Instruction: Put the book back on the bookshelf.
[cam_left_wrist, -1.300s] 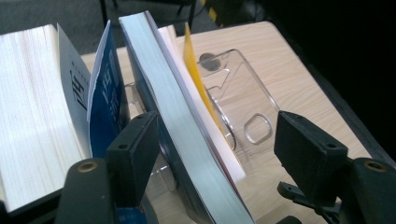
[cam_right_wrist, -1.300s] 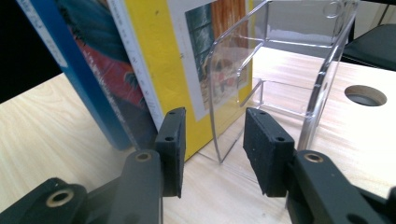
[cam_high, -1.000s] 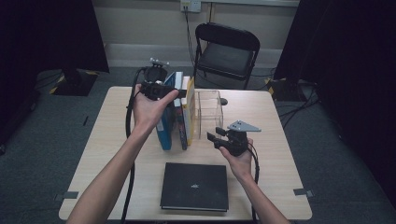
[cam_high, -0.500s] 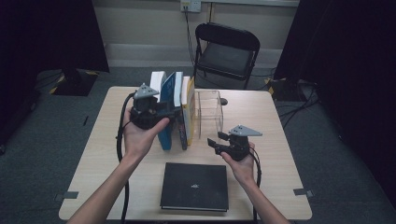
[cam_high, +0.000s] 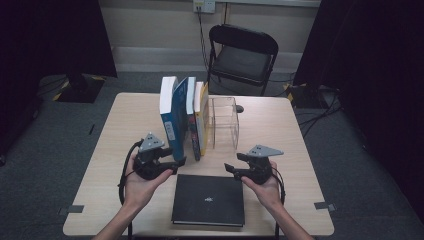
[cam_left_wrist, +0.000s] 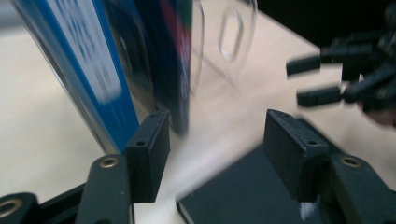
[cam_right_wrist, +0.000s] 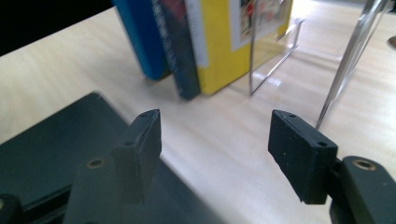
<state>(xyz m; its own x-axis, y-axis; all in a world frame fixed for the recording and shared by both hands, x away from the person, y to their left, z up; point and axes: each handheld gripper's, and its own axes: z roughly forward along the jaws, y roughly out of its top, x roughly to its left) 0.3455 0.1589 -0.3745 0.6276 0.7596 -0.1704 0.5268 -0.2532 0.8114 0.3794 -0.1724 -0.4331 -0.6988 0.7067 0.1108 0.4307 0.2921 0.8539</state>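
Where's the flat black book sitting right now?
In the high view the black book lies flat at the table's near edge, between the left hand-held gripper and the right hand-held gripper, in front of the upright books.

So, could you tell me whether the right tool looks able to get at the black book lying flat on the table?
Probably yes: the right tool sits open just beside the black book, whose near corner lies bare under its jaws, with nothing between them.

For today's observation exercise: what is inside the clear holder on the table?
The clear holder looks empty; the table shows through its walls. The yellow book stands against its left side, outside it. The books hide that wall's lower part.
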